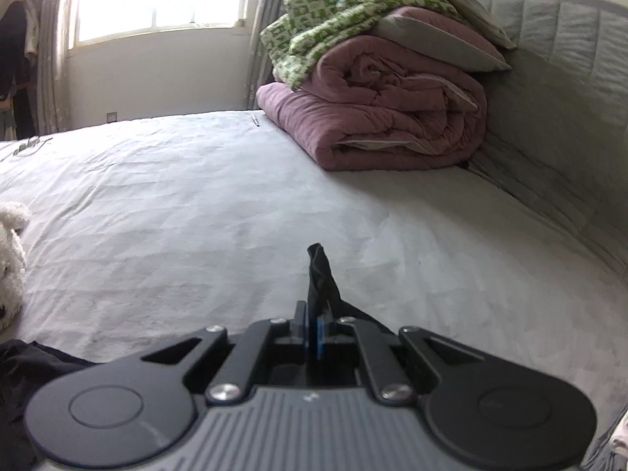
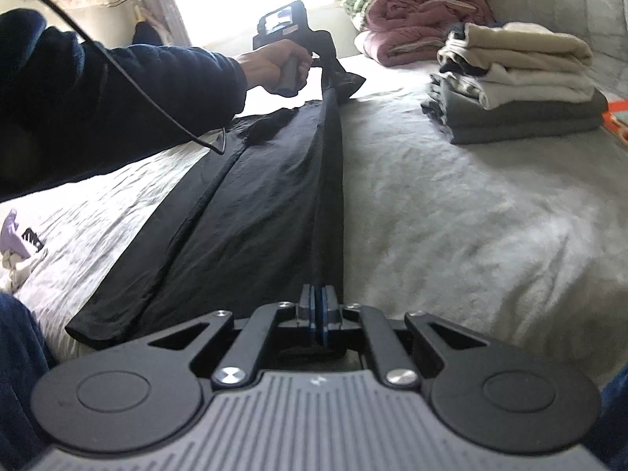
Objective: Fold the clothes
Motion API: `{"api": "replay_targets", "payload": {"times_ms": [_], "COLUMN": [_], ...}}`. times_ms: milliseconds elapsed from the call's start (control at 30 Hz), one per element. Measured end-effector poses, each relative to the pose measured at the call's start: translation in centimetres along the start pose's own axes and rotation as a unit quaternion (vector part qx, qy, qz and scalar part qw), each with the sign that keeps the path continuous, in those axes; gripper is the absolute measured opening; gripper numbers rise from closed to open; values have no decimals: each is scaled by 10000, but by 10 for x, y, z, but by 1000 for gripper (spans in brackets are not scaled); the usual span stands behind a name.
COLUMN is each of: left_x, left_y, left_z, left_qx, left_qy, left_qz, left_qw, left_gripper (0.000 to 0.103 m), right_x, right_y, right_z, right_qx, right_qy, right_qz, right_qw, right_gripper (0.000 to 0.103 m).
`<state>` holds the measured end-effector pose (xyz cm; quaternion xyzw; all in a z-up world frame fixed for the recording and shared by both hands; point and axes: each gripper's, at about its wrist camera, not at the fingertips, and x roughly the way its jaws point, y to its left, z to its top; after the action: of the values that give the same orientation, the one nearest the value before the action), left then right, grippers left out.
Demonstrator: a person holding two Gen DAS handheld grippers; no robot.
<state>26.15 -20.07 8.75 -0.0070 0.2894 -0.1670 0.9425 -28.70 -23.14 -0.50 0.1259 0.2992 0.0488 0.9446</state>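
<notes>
1. Black trousers (image 2: 251, 196) lie on the bed (image 2: 451, 204), their near end hidden behind the right gripper (image 2: 317, 314).
2. Long axis runs from lower centre to upper centre.
3. Jaws of both the right gripper and left gripper (image 1: 311, 329) are clenched on the trousers' edge.

Two grippers (image 1: 313, 331) (image 2: 318, 316), each pinching one black garment (image 2: 251, 204). One bed (image 2: 451, 216). One stack of folded clothes (image 2: 518, 86). One pink quilt (image 1: 376, 117), one green patterned blanket (image 1: 333, 27), one pillow (image 1: 443, 39), one white plush toy (image 1: 10, 259).
</notes>
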Motion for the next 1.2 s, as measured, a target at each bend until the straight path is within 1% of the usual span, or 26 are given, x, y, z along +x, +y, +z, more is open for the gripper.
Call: {"api": "replay_targets", "payload": {"times_ms": [233, 367, 500, 667, 767, 867, 933, 1000, 1133, 1200], "left_x": [-13, -22, -30, -34, -34, -31, -29, -28, -25, -23], "left_y": [29, 48, 54, 57, 49, 25, 10, 4, -8, -14], "left_z": [3, 4, 3, 3, 4, 4, 3, 3, 2, 1], "left_qx": [-157, -485, -638, -791, -889, -702, -593, -556, -481, -443], "left_qy": [-75, -129, -187, -202, -146, -122, -116, -111, -103, -98], "left_qz": [35, -235, -528, -670, -728, -827, -895, -902, -915, -922], "left_qw": [9998, 9985, 9964, 9944, 9933, 9940, 9942, 9943, 9946, 9947], "left_gripper": [3, 3, 3, 3, 3, 3, 3, 3, 3, 3], "right_x": [-2, -6, -15, -29, -31, -25, -22, -21, -25, -28], "right_y": [9, 14, 14, 3, -16, -39, -45, -45, -44, -44], "right_z": [6, 15, 33, 52, 53, 38, 25, 18, 19, 19], "right_qx": [-313, -389, -282, 204, 812, 1663, 1986, 1999, 1806, 1784], "right_qy": [-48, -79, -192, -319, -279, -94, 35, 77, -52, -124], "right_qz": [111, 196, 286, 492, 503, 488, 433, 382, 340, 386], "right_qw": [9994, 9990, 9990, 9981, 9950, 9848, 9791, 9790, 9830, 9831], "right_gripper": [5, 5, 5, 5, 5, 5, 5, 5, 5, 5]}}
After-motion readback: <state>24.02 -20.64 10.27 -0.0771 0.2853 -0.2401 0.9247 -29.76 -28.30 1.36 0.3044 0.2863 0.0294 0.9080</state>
